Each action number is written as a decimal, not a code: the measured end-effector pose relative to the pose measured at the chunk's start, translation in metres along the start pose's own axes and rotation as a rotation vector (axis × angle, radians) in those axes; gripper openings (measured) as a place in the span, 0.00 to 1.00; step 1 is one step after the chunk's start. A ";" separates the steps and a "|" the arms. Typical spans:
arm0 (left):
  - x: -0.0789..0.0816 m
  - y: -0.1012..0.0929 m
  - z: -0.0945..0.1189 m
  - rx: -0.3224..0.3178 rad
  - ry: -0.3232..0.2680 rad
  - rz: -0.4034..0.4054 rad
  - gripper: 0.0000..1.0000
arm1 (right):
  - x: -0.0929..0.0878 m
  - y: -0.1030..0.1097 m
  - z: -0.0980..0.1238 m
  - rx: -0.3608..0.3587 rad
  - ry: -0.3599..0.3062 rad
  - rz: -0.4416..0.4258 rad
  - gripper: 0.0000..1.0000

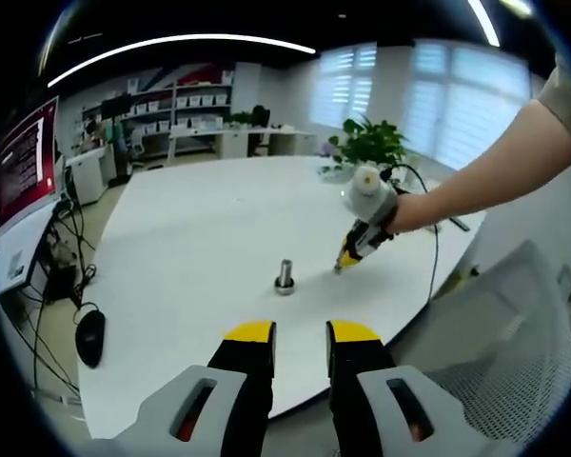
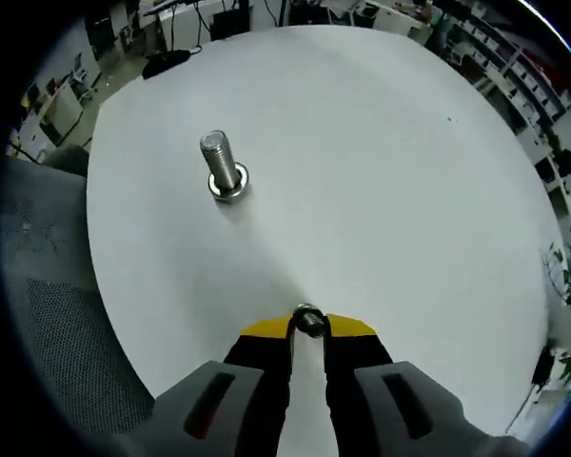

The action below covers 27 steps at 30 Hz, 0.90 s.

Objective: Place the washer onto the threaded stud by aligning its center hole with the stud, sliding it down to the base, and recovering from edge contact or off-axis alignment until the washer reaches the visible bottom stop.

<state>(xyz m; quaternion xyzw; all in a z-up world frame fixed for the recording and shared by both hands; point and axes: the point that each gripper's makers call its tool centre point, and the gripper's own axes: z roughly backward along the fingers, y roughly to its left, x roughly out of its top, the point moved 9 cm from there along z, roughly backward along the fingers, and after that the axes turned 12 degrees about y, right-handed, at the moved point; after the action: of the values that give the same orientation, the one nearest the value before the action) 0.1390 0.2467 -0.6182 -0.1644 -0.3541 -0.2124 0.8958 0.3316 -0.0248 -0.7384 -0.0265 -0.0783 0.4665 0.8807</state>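
Fingers [image 2: 266, 333] of the right gripper [image 2: 309, 328] were pinched onto the washer [image 2: 309, 322], which sat edge-on between the yellow tips, low over the white bench [image 2: 390, 171]. In the left gripper view, that same gripper [image 1: 347, 257] reached in from the right on a person's hand [image 1: 400, 211], its tip close to the bench surface and a little to the side of the threaded stud [image 1: 285, 276]. The stud [image 2: 224, 169] stood upright on its flanged base, well apart from the washer and bare of any ring.

The left gripper [image 1: 300, 333] hung back near the bench edge with its fingers narrowly parted and nothing between them.

The risks from here looked plain. The washer was held by its rim in a thin grip — it could twist or slip out during the carry. Brought over tilted, its hole would likely catch on the stud's top thread and hang off-axis instead of dropping. The stud appeared free-standing — a sideways nudge from the fingers might tip or shift it, and the left gripper was not steadying it.
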 end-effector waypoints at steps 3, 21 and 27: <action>-0.001 0.001 0.000 0.003 0.007 0.004 0.19 | -0.001 0.001 -0.004 0.000 0.000 -0.009 0.14; -0.002 0.001 -0.001 0.002 0.014 0.007 0.19 | -0.017 0.000 0.007 0.019 -0.033 -0.060 0.21; -0.001 0.001 0.000 -0.003 0.003 0.013 0.19 | -0.029 0.010 0.033 0.018 -0.112 -0.074 0.22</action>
<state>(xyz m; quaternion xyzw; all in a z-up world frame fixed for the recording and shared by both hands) 0.1389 0.2479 -0.6191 -0.1678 -0.3514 -0.2073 0.8974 0.3021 -0.0445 -0.7100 0.0106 -0.1243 0.4350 0.8918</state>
